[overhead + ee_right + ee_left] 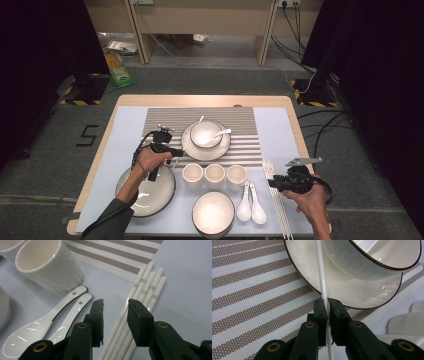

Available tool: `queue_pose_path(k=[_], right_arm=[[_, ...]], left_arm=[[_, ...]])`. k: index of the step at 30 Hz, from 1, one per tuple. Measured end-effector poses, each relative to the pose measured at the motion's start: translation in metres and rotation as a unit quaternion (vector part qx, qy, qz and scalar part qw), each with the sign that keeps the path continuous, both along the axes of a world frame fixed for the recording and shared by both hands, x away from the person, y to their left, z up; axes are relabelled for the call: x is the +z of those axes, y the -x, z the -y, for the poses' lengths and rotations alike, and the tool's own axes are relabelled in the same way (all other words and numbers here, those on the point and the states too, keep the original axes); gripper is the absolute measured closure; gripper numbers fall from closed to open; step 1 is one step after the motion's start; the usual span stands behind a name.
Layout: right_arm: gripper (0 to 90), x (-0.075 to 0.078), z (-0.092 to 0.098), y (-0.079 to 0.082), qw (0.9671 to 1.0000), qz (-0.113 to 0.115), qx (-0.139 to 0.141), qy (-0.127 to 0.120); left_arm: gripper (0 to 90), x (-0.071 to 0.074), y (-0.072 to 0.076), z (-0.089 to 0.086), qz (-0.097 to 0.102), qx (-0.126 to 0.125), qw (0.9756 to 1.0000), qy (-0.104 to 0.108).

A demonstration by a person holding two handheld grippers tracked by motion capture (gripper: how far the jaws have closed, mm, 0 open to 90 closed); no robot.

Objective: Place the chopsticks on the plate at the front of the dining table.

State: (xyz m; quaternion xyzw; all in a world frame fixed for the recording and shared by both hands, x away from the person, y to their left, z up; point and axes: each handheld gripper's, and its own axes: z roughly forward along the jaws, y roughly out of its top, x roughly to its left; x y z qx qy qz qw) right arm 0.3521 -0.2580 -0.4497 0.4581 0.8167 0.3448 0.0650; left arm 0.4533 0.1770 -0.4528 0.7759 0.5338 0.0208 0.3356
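Chopstick (322, 277): white, thin, stiff, glossy, so judging it light, slippery, prone to pivoting or rolling in pinch; probably brittle if dropped. Lying on striped placemat (249, 290), running up over rim of plate (362, 297) beside bowl (362, 262). Best hold judged near lower end, clear of plate.

Left gripper (326, 305): jaws pinching shut on chopstick, pads pressing both sides.

Right gripper (115, 312): jaws standing partly open, hovering over bundle of chopsticks (142, 292) beside spoons (50, 320), gripping nothing.
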Motion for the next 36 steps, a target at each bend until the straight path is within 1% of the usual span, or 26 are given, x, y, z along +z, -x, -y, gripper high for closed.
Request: queue_pose_path(k=[2,4,9,10,14,16,18,22,28,29,30,32,36], right_arm=[[65.6,-0.001,0.0,0.0,1.0,0.0,0.0,-0.003],[65.6,-0.002,0.001,0.001,1.0,-0.001,0.0,-0.001],[65.6,-0.003,0.003,0.002,1.0,-0.004,-0.002,-0.002],[65.6,-0.004,0.004,0.002,1.0,-0.004,-0.004,-0.003],[65.6,-0.004,0.004,0.002,1.0,-0.007,-0.006,-0.004],[65.6,-0.004,0.005,0.002,1.0,-0.006,-0.005,-0.003],[65.6,-0.004,0.005,0.002,1.0,-0.006,-0.006,-0.003],[65.6,-0.004,0.004,0.002,1.0,-0.003,-0.004,-0.004],[65.4,-0.005,0.004,0.002,1.0,-0.004,-0.005,-0.005],[65.3,-0.005,0.005,0.002,0.9999,-0.005,-0.007,-0.007],[65.3,-0.005,0.005,0.002,0.9999,-0.004,-0.008,-0.007],[65.3,-0.004,0.007,0.002,0.9999,-0.001,-0.009,-0.007],[65.3,-0.003,0.012,0.004,0.9998,0.0,-0.017,-0.006]], left_arm=[[83.7,0.0,-0.002,0.003,0.001,0.007,1.0,-0.001],[83.9,0.0,-0.003,0.004,0.003,0.009,0.9999,-0.005],[83.6,0.0,-0.005,0.008,0.002,0.015,0.9999,-0.004],[83.9,0.001,-0.006,0.009,0.005,0.02,0.9998,-0.004],[83.9,0.003,-0.007,0.011,0.006,0.02,0.9998,-0.008],[83.3,0.004,-0.006,0.013,0.008,0.017,0.9998,-0.007],[82.7,0.005,-0.006,0.015,0.012,0.014,0.9998,-0.012],[82.5,0.005,-0.006,0.016,0.014,0.012,0.9998,-0.011],[81.1,0.006,-0.005,0.017,0.019,0.006,0.9998,0.0],[80.6,0.006,-0.004,0.017,0.02,0.001,0.9998,0.007],[79.8,0.007,-0.003,0.016,0.023,0.001,0.9997,0.004],[79.1,0.008,-0.003,0.014,0.028,0.004,0.9996,0.003],[77.8,0.012,0.0,0.007,0.029,0.002,0.9995,0.011]])
